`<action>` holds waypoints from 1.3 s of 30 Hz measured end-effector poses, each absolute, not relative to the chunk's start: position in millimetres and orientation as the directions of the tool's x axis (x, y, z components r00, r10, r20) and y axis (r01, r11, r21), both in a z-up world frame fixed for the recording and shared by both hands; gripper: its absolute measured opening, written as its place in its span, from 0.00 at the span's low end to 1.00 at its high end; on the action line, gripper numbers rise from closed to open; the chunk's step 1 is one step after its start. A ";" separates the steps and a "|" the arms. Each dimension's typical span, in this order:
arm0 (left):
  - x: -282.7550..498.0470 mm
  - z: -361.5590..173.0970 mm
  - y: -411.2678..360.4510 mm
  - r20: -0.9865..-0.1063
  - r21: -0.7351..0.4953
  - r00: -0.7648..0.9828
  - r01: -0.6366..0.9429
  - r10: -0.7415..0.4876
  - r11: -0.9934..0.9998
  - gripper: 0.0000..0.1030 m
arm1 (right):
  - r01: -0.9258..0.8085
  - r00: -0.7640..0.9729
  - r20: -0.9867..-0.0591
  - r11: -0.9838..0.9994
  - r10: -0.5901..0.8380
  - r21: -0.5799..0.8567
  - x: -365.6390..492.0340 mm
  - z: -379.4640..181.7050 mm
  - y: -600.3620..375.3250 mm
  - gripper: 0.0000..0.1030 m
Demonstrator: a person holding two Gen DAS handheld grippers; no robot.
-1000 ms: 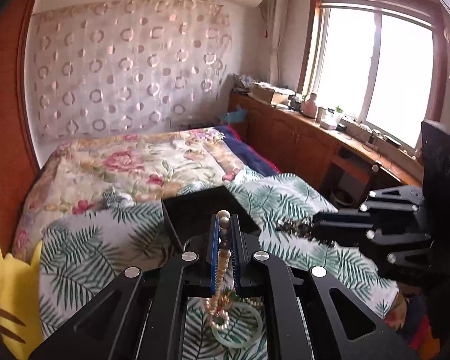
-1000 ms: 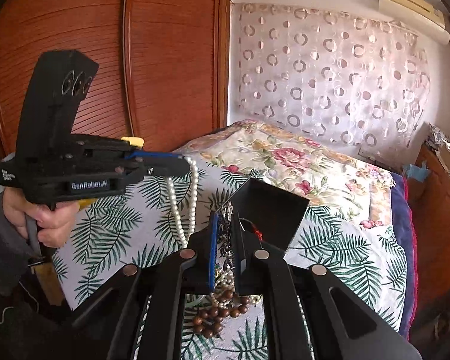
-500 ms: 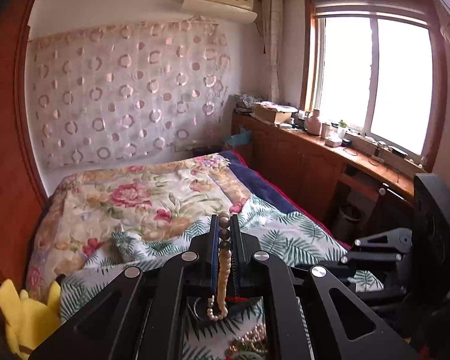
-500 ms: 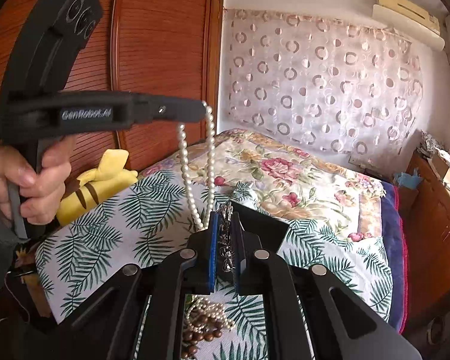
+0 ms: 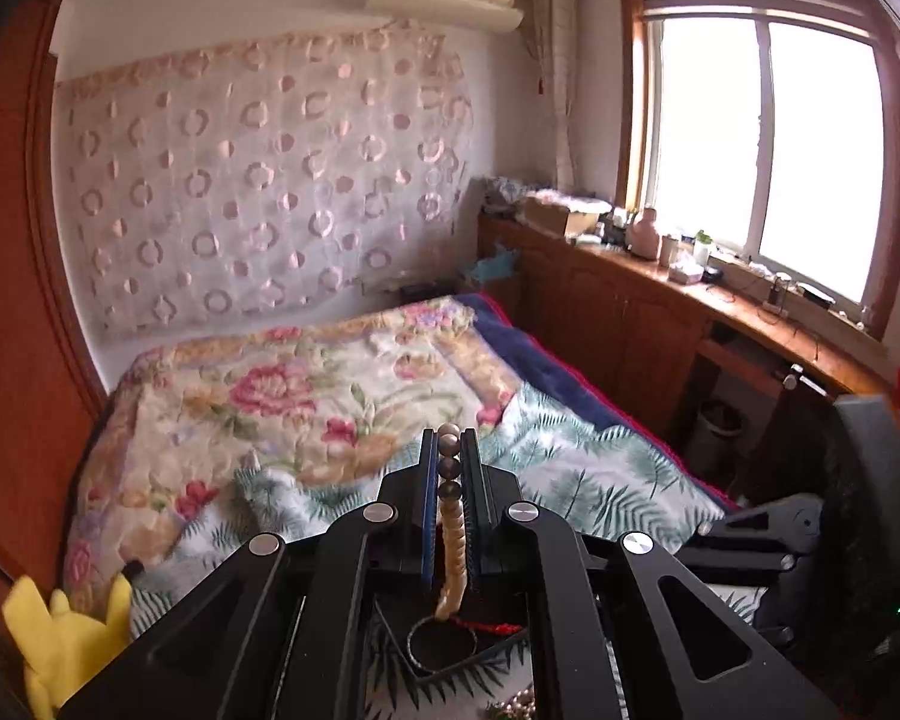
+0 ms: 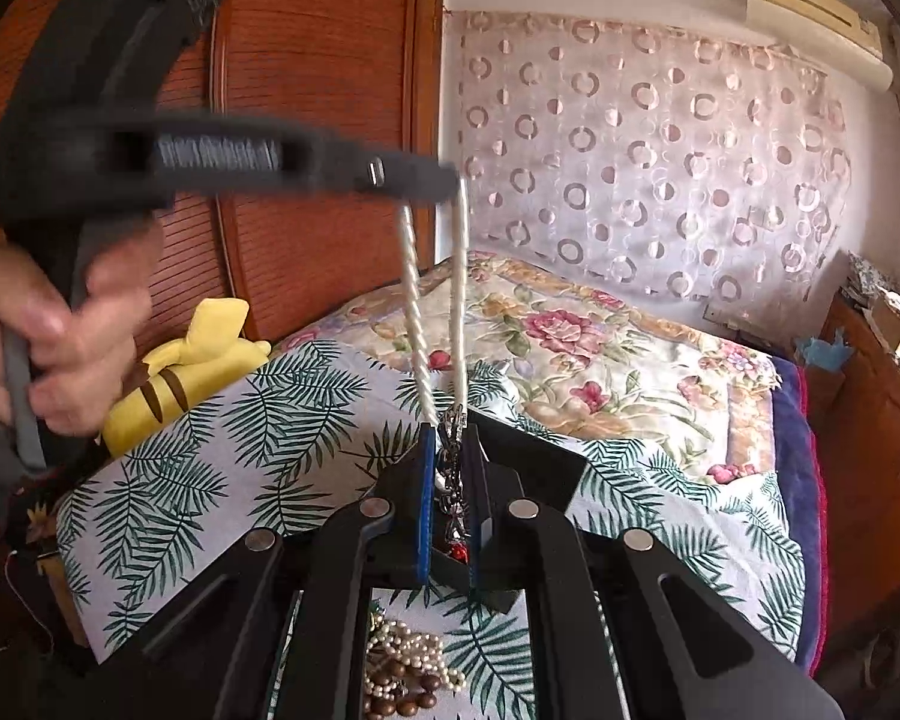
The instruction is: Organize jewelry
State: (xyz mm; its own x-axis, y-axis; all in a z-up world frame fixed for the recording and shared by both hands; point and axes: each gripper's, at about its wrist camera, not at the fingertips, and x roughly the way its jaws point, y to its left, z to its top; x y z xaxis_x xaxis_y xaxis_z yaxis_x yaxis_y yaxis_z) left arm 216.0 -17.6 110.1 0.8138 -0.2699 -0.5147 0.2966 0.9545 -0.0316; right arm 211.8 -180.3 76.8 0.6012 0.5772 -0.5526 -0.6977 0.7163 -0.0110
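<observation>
Since second ago, you are raising left gripper (image 6: pixel 450 180) higher, so pearl necklace (image 6: pixel 435 306) is hanging almost clear of black box (image 5: pixel 450 648) on leaf-print bedspread (image 6: pixel 222 456). Left jaws are clamping pearl strand. Right gripper (image 6: pixel 450 456), jaws narrow, is gripping silver chain (image 6: pixel 453 480) over box. Strands look to be separating; loose bead pile (image 6: pixel 408 666) is waiting beside box.

Both wrist views close above bed (image 5: pixel 342 396), facing headboard curtain (image 6: pixel 648 162); shared.
</observation>
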 end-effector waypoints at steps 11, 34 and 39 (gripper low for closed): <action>235.3 9.6 4.1 -0.627 -0.113 0.731 0.258 -0.270 0.959 0.06 | -0.706 0.540 -0.599 0.706 0.590 0.059 246.1 22.0 -162.7 0.09; 158.6 -43.1 16.3 -0.633 -0.113 0.725 0.261 -0.272 0.959 0.40 | -0.673 0.518 -0.630 0.730 0.579 0.117 260.4 3.9 -162.3 0.33; 134.3 -55.6 16.4 -0.642 -0.102 0.718 0.267 -0.268 0.958 0.52 | -0.642 0.548 -0.627 0.759 0.554 0.110 230.1 4.8 -182.0 0.33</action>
